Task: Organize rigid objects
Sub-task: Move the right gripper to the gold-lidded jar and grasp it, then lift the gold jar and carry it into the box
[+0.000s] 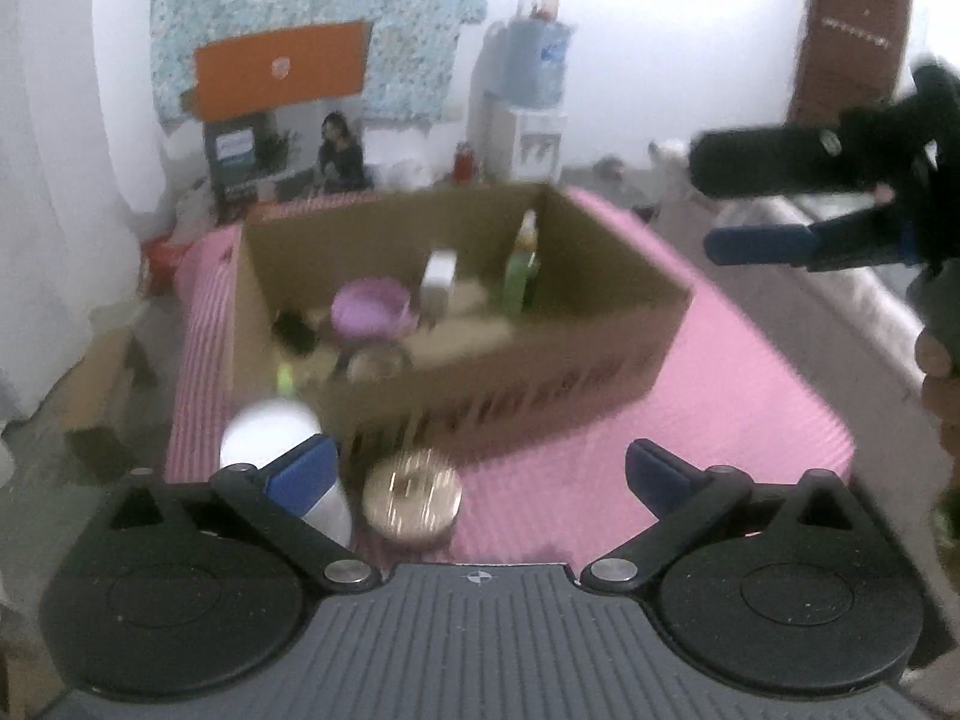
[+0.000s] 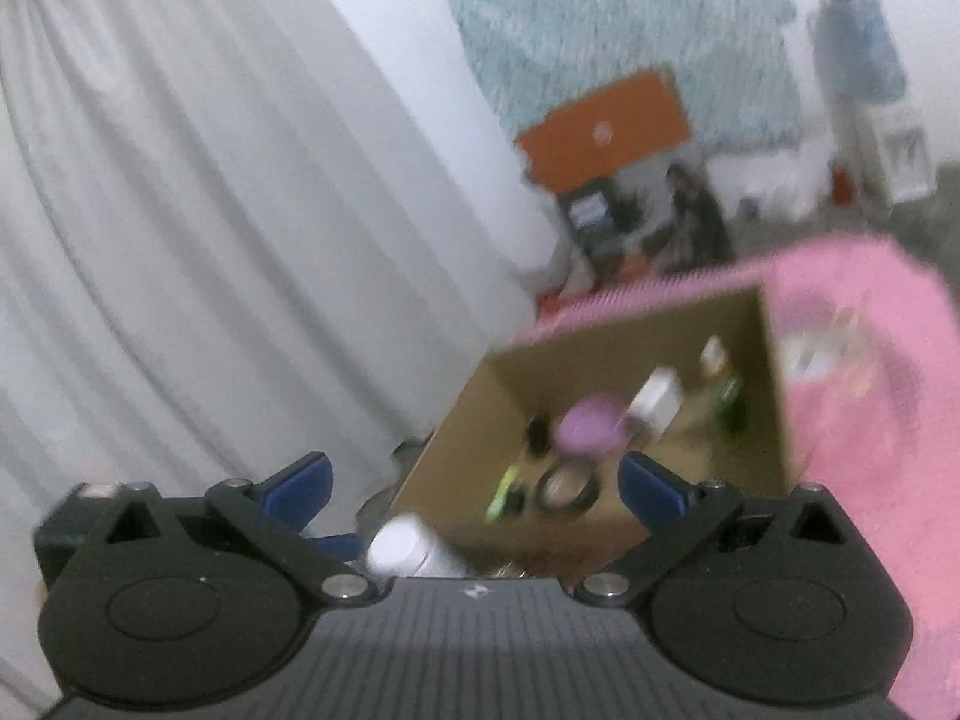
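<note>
Left tool point(image 1: 480, 474) and right tool point(image 2: 474, 480) jaws wide, empty.

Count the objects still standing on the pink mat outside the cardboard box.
2: a white container at the mat's near left corner, and a gold-lidded jar just right of it, before the box. Others may be hidden.

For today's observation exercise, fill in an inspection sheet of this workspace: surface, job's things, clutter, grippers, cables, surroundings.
Surface: pink mat, partly bare.
Job's things: cardboard box holding a purple tub, green bottle and white container; white bottle and gold lid outside on the mat.
Clutter: nothing seen.
Grippers: left gripper and right gripper open, nothing held.
Cables: nothing seen.
Surroundings: white curtain, water dispenser, orange box.
</note>
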A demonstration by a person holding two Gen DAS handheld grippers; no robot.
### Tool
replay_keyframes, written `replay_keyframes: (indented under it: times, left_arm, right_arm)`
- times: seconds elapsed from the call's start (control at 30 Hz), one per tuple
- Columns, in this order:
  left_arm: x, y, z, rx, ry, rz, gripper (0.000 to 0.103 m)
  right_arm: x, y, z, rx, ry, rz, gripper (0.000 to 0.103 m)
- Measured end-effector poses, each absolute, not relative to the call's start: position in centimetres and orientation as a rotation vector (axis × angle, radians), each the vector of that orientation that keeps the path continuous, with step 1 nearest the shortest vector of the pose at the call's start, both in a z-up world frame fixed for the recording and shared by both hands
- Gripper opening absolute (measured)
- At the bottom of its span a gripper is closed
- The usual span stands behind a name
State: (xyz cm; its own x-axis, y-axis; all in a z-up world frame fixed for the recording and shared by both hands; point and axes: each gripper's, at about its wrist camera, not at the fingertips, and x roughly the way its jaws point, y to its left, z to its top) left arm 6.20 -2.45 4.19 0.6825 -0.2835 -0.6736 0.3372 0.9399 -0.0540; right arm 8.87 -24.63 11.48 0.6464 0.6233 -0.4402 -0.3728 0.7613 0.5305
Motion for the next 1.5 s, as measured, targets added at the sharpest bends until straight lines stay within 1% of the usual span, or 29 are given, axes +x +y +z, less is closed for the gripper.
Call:
replay_keyframes:
  times: [0.17,0.23,0.27,0.3,0.4,0.47,0.5,0.67,0.7,0.9,1.13,1.3,1.37,1.5]
  left_arm:
    - [6.3,-1.8,0.5,0.084,0.758,-0.347,0.102]
    - [6.6,-2.0,-0.9,0.110,0.777,-0.339,0.101]
    - [6.8,-2.0,-1.4,0.118,0.781,-0.339,0.101]
    - [7.0,-2.0,-2.0,0.122,0.785,-0.340,0.101]
    - [8.0,-1.8,-3.0,0.126,0.805,-0.340,0.098]
    - [8.4,-1.8,-3.5,0.131,0.811,-0.350,0.097]
    - [8.8,-1.8,-3.6,0.134,0.814,-0.351,0.096]
    - [10.0,-1.4,-4.0,0.104,0.823,-0.371,0.087]
    - [10.0,-1.4,-4.0,0.094,0.823,-0.375,0.087]
    - [9.8,-1.7,-3.9,0.068,0.822,-0.436,0.087]
    - [9.6,-3.9,-4.0,0.095,0.820,-0.565,0.085]
    - [9.8,-5.0,-3.9,0.068,0.836,-0.665,0.082]
    - [9.7,-5.4,-3.8,0.090,0.834,-0.679,0.077]
    - [9.7,-6.0,-3.6,0.162,0.813,-0.646,0.076]
  right_arm:
    - [10.6,-21.4,6.5,0.455,0.822,0.618,0.102]
    - [11.0,-20.2,4.5,0.450,0.891,0.610,0.096]
    - [11.2,-19.6,3.6,0.443,0.921,0.608,0.090]
    - [11.9,-19.1,2.7,0.436,0.957,0.606,0.080]
    - [12.8,-18.1,1.0,0.436,1.020,0.609,0.067]
    - [14.0,-17.8,0.4,0.433,1.041,0.608,0.064]
    - [14.5,-17.5,0.0,0.429,1.051,0.610,0.061]
    - [16.2,-16.3,-1.5,0.420,1.100,0.628,0.054]
    - [16.5,-16.1,-1.7,0.420,1.111,0.635,0.052]
    - [16.8,-16.4,-1.8,0.411,1.137,0.622,0.052]
    - [15.0,-19.6,-1.2,0.435,1.139,0.537,0.052]
    - [13.5,-22.5,-0.9,0.470,1.133,0.456,0.052]
    - [13.0,-23.4,-1.0,0.490,1.131,0.435,0.052]
    - [12.7,-24.7,-1.5,0.517,1.127,0.404,0.052]
